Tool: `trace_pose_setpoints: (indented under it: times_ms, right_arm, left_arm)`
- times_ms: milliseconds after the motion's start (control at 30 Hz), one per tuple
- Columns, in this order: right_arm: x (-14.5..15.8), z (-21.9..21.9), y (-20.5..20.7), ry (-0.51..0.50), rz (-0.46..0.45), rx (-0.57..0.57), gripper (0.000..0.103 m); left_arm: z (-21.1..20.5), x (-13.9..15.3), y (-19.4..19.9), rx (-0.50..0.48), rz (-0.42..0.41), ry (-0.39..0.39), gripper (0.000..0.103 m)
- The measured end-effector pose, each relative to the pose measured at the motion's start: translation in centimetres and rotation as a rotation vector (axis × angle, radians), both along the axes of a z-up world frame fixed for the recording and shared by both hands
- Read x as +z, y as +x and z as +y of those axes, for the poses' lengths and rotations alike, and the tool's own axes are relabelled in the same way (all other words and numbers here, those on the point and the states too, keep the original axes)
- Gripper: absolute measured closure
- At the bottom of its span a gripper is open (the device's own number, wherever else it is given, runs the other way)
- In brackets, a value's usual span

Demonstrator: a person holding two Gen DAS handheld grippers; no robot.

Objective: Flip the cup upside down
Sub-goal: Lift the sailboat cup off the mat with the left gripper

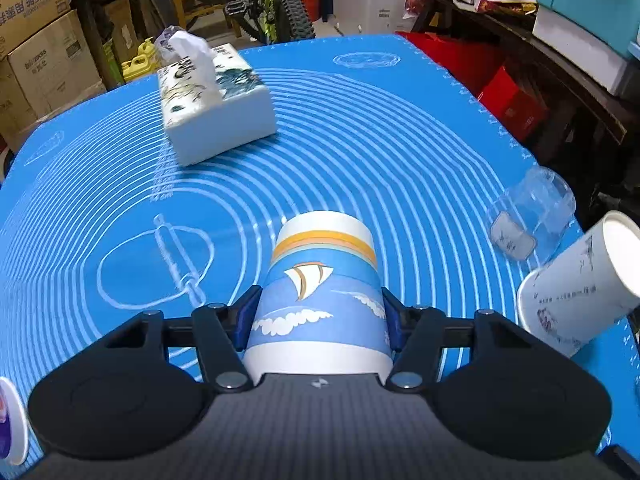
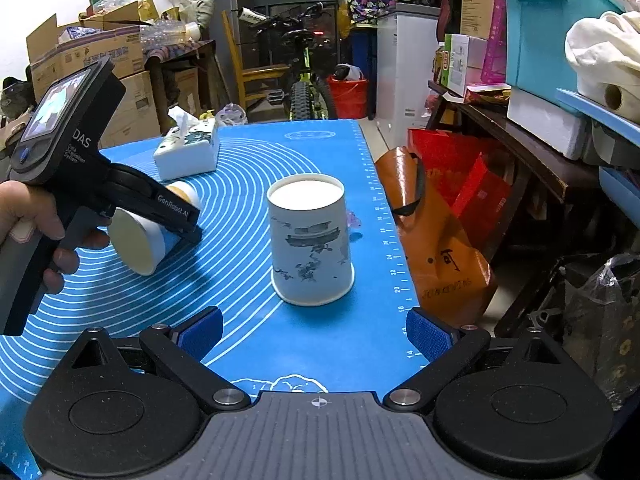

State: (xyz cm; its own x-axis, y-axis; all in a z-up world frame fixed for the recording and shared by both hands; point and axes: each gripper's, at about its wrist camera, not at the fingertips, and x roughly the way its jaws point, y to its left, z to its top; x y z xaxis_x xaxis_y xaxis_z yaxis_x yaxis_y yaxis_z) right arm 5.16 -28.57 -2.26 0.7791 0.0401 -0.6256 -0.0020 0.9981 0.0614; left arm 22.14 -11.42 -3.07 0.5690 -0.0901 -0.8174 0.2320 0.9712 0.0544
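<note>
My left gripper (image 1: 318, 320) is shut on a paper cup with a blue sailboat print (image 1: 320, 300). In the right wrist view the same cup (image 2: 140, 240) is held tilted on its side above the blue mat (image 2: 248, 340), its open mouth facing down and toward the camera. A second white paper cup with an ink-painting print (image 2: 310, 240) stands upside down on the mat, also seen at the right edge of the left wrist view (image 1: 580, 292). My right gripper (image 2: 316, 332) is open and empty, a little short of that cup.
A white tissue box (image 1: 216, 104) sits at the far left of the mat. A clear plastic cup (image 1: 532, 216) lies near the mat's right edge. An orange bag (image 2: 432, 240) and cluttered shelves stand right of the table. A white lid (image 1: 12, 420) shows at the lower left.
</note>
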Motion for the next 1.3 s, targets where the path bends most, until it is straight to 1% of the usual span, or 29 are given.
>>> trace_pose_setpoints:
  times_ms: [100, 233, 367, 500, 667, 900, 967, 1000, 1033, 1100, 1200, 1300]
  right_arm:
    - [0.4, 0.1, -0.4, 0.006, -0.011, 0.002, 0.005]
    - [0.9, 0.6, -0.9, 0.011, -0.022, 0.01, 0.005]
    - [1.3, 1.5, -1.5, 0.017, -0.027, 0.03, 0.005]
    - [1.2, 2.6, -2.1, 0.024, -0.016, 0.048, 0.005]
    - [1.0, 3.4, -2.5, 0.021, -0.002, 0.06, 0.005]
    - [1.4, 3.1, -2.7, 0.011, 0.001, 0.046, 0.005]
    - [1.5, 3.1, -2.7, 0.01, 0.002, 0.041, 0.005]
    - [1.5, 3.1, -2.7, 0.01, 0.002, 0.04, 0.005]
    - [1.5, 3.0, -2.7, 0.01, 0.003, 0.04, 0.005]
    - [1.5, 3.0, -2.7, 0.009, 0.003, 0.041, 0.005]
    - [1.5, 3.0, -2.7, 0.007, 0.004, 0.046, 0.005]
    - [1.6, 3.2, -2.8, 0.005, 0.001, 0.049, 0.005]
  left_arm:
    - [0.8, 0.9, -1.6, -0.006, 0.001, -0.001, 0.042]
    - [2.2, 2.0, -5.5, -0.029, 0.006, -0.004, 0.042]
    - [3.3, 1.8, -9.4, -0.032, 0.036, -0.005, 0.041]
    - [4.1, 1.0, -11.9, -0.015, 0.049, 0.012, 0.041]
    - [4.3, 0.2, -12.4, 0.003, 0.036, 0.042, 0.04]
    - [4.3, 0.0, -12.1, -0.006, 0.035, 0.042, 0.04]
    - [4.4, 0.0, -12.2, -0.01, 0.034, 0.04, 0.035]
    - [4.4, 0.0, -12.3, -0.012, 0.032, 0.039, 0.025]
    - [4.4, 0.1, -12.3, -0.014, 0.024, 0.038, 0.021]
    - [4.3, 0.2, -12.5, -0.016, 0.014, 0.041, 0.019]
    - [4.3, 0.3, -12.6, -0.008, 0.006, 0.051, 0.011]
    - [4.3, 0.5, -12.8, -0.012, -0.004, 0.05, 0.01]
